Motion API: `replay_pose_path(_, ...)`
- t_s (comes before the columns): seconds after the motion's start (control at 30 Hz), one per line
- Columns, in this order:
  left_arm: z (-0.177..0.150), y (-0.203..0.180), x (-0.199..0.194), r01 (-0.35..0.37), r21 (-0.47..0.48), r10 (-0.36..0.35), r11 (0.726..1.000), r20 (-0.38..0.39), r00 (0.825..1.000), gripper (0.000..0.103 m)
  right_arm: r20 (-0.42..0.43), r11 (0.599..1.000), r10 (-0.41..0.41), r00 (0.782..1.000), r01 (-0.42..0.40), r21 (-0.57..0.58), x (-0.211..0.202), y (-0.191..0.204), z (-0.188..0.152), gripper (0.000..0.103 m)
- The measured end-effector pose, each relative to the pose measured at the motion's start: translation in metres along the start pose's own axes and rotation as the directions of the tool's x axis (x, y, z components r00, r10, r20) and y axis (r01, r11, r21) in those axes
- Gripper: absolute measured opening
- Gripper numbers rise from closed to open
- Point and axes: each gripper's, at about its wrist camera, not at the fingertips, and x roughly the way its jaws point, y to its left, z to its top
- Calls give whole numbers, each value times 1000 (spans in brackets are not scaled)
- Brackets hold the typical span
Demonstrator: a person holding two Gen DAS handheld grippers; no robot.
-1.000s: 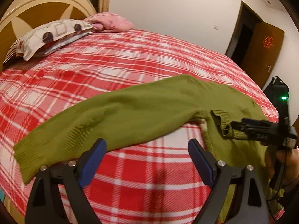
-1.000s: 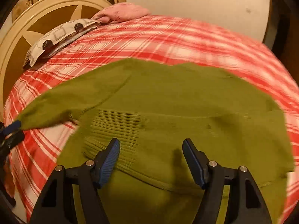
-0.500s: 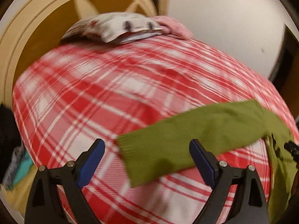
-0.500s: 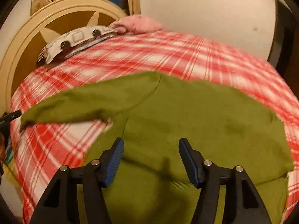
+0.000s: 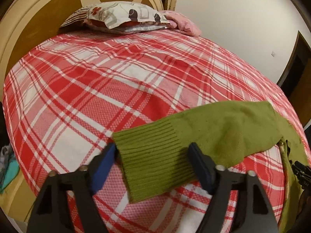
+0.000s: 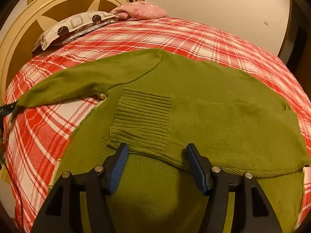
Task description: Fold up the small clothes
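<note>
An olive-green knit sweater (image 6: 204,101) lies flat on the red plaid bed. Its right sleeve is folded across the body, ribbed cuff (image 6: 141,120) facing me. Its left sleeve (image 5: 223,130) stretches out to the left, with the ribbed cuff (image 5: 153,159) at its end. My left gripper (image 5: 153,161) is open with the cuff lying between its blue pads, which are not closed on it. My right gripper (image 6: 156,161) is open just in front of the folded sleeve's cuff, above the sweater's lower body. The left gripper's tip shows at the sleeve end in the right wrist view (image 6: 7,108).
The bed's plaid cover (image 5: 116,89) fills both views. A patterned pillow (image 5: 124,17) and a pink pillow (image 6: 140,10) lie by the round headboard (image 5: 29,25). A dark door frame (image 5: 293,66) stands at the right. Clothes lie on the floor at left (image 5: 7,165).
My left gripper swung left along the outstretched sleeve and came down so the cuff lies between its open pads. My right gripper shifted slightly toward the folded sleeve's cuff.
</note>
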Motion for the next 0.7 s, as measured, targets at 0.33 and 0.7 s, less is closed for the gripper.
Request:
replay_pose_path(0.33, 0, 0, -6, 39, -7, -39, 999, -9, 999, 19, 36, 1000, -17, 999, 17, 3, 0, 6, -6, 63)
replay_pose_path(0.7, -5, 7, -6, -28, -35, 29, 999, 30, 999, 46, 46, 1000, -30, 998, 30, 0, 0, 7, -9, 63)
